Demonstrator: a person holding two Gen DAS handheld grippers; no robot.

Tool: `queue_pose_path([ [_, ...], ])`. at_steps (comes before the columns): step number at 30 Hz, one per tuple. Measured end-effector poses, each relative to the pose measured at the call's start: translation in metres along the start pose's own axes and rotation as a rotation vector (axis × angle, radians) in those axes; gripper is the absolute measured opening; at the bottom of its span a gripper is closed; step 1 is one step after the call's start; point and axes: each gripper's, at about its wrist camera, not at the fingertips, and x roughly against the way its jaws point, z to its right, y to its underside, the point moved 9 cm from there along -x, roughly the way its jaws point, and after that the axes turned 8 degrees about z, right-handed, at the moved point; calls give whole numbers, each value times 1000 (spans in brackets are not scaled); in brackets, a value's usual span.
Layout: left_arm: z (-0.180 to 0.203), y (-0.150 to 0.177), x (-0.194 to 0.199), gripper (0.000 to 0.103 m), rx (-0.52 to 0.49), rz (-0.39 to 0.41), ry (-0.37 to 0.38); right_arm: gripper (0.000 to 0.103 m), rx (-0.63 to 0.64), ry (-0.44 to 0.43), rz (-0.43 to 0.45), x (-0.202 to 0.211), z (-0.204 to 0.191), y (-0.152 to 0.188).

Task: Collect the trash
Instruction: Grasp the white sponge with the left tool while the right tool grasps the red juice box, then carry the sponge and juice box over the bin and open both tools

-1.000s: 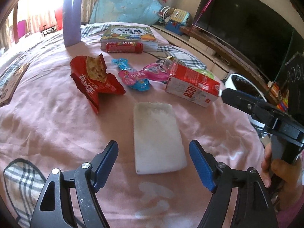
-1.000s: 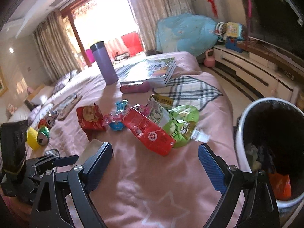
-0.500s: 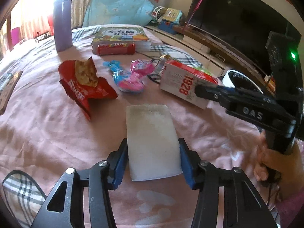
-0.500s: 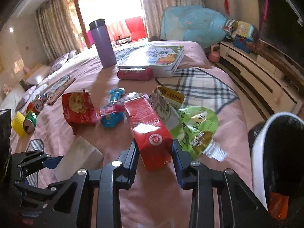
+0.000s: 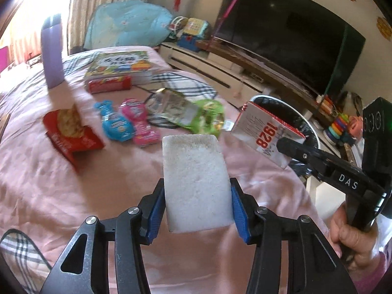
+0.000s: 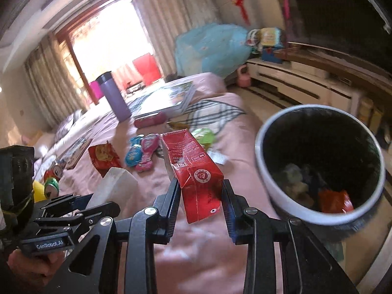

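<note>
My left gripper (image 5: 196, 208) is shut on a white foam block (image 5: 194, 183), lifted off the pink bed (image 5: 73, 196). My right gripper (image 6: 199, 203) is shut on a red milk carton (image 6: 196, 171), held up beside the white-rimmed trash bin (image 6: 267, 178). That carton (image 5: 264, 134) also shows at the right of the left wrist view, in front of the bin (image 5: 311, 127). Left on the bed are a red snack bag (image 5: 71, 134), a blue pouch (image 5: 115, 123), a pink pouch (image 5: 140, 125), a silver wrapper (image 5: 169, 105) and a green pouch (image 5: 208, 117).
A purple flask (image 5: 52, 54), a picture book (image 5: 120, 65) and a red case (image 5: 109, 84) sit further back on the bed. Cans (image 6: 52, 183) lie at its left. A TV (image 5: 289, 39) on a low cabinet stands to the right. A hand (image 5: 352, 235) holds the right tool.
Both grippers closed on their items, the left on the foam block and the right on the red carton. Both items have risen off the bed, and the carton has swung toward the bin.
</note>
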Motion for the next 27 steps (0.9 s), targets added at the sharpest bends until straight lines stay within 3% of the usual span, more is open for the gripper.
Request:
queue_pose_path([
  [13, 57, -12, -20, 48, -74, -15, 65, 33, -96, 106, 57, 46, 56, 2],
  [27, 107, -40, -53, 49, -149, -7, 110, 33, -135, 196, 96, 64, 102, -13],
])
